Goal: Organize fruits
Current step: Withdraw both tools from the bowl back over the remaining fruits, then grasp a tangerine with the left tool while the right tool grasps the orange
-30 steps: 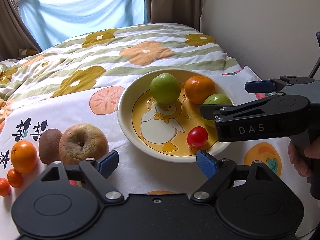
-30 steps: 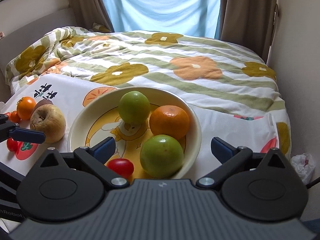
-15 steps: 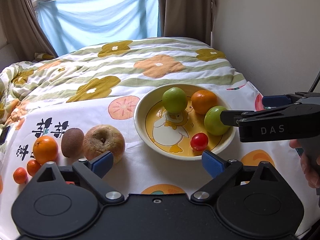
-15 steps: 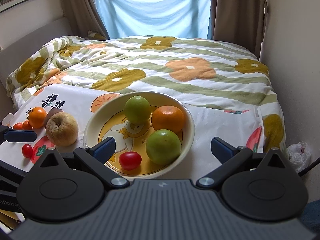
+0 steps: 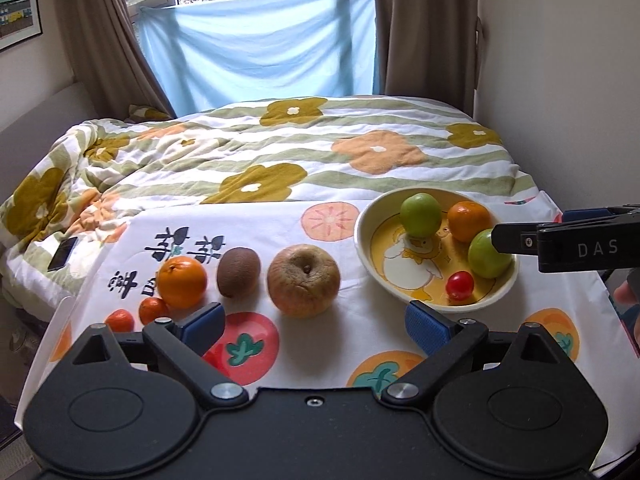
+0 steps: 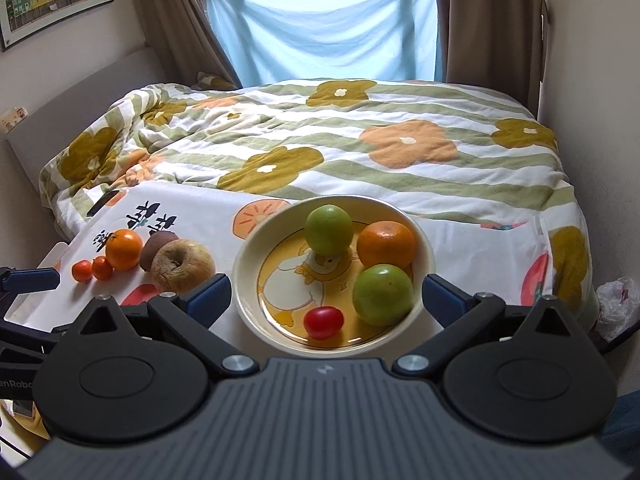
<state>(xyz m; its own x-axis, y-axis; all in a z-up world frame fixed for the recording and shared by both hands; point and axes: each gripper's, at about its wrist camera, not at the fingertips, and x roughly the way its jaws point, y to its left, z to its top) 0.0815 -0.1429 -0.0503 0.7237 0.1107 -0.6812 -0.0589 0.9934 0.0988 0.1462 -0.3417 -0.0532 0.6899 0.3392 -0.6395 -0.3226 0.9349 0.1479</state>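
Your bowl (image 6: pixel 424 248) holds four fruits; five more wait at nine o'clock. Both grippers (image 5: pixel 314 326) (image 6: pixel 326 294) are spread, empty.

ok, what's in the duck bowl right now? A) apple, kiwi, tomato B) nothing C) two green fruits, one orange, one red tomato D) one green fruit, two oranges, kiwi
C: the bowl holds two green fruits, an orange and a small red tomato.
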